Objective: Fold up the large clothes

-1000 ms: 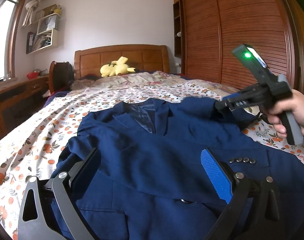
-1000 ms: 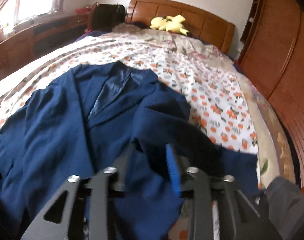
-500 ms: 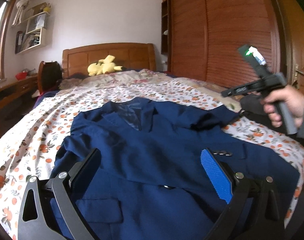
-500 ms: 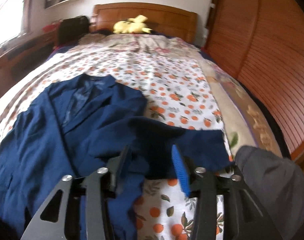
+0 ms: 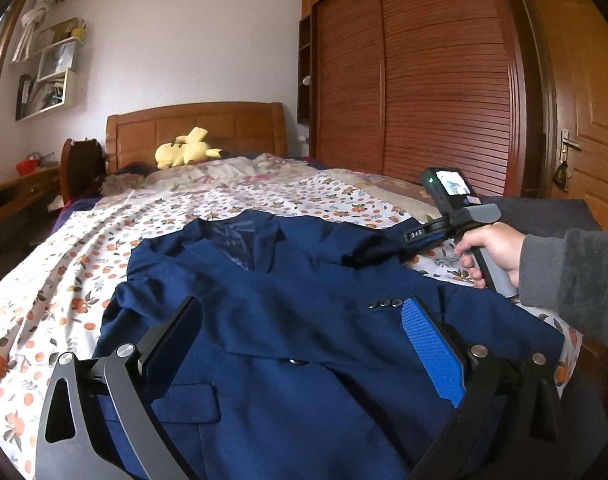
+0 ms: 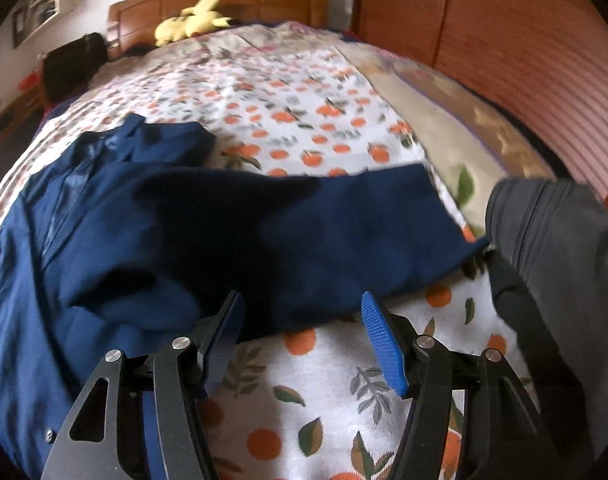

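Navy jacket (image 5: 304,320) flat on floral bedsheet (image 5: 84,280); plush toy (image 5: 184,152) by headboard (image 5: 200,128). Left gripper (image 5: 300,344), right gripper (image 6: 300,340) fingers spread, empty.

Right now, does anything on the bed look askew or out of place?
Yes: the blue jacket is lopsided. One sleeve sticks straight out sideways onto the floral sheet, while the other sleeve lies folded across the front, buttons up. Both grippers are open and holding nothing.

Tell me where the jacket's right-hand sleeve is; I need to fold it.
In the right wrist view the sleeve lies spread on the bedspread, just ahead of the open right gripper.
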### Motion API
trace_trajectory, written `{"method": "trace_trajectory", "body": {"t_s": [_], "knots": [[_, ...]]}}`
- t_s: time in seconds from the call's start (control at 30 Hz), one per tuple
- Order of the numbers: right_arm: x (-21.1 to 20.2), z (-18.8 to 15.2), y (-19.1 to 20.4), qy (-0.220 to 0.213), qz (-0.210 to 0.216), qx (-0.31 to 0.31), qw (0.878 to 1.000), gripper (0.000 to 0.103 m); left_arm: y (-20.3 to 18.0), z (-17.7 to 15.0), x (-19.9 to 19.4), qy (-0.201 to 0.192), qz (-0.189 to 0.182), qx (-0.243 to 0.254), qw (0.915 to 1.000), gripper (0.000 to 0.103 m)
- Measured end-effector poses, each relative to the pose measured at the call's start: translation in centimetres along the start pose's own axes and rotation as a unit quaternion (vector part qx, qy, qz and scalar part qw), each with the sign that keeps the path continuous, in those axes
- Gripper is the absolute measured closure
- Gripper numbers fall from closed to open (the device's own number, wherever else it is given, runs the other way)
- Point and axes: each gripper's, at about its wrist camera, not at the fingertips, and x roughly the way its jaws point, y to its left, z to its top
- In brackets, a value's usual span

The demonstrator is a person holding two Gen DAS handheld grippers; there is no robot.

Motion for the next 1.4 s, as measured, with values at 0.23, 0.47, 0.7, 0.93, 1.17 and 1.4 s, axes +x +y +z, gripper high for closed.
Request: {"method": "trace_trajectory", "body": {"t_s": [0.23,0.47,0.7,0.93,1.17,1.4], "knots": [[2.4,0.4,-2.0,0.031,0.014,0.054,0.998,0.044,1.1,-0.3,1.1,0.014,0.007,-0.009,0.9998,0.003],[1.2,1.6,-1.5,-0.013,-0.005,0.038,0.999,0.102,2.2,-0.3,1.9,0.024,0.010,-0.027,0.9993,0.003],[-7.0,4.2,1.9,-0.131,0.025,-0.020,0.991,0.102,2.4,-0.6,2.2,0.030,0.013,-0.025,0.9991,0.003],[-15.5,5.3,6.9,-0.201,0.100,-0.087,0.971,0.102,2.5,-0.6,2.1,0.032,0.017,-0.024,0.9991,0.003],[-18.8,3.1,12.6,-0.190,0.167,-0.159,0.954,0.102,2.6,-0.6,2.0,0.029,0.021,-0.022,0.9991,0.003],[-17.0,-0.7,15.9,-0.129,0.192,-0.196,0.953,0.102,2.8,-0.5,1.7,0.028,0.025,-0.023,0.9990,0.003]]}}
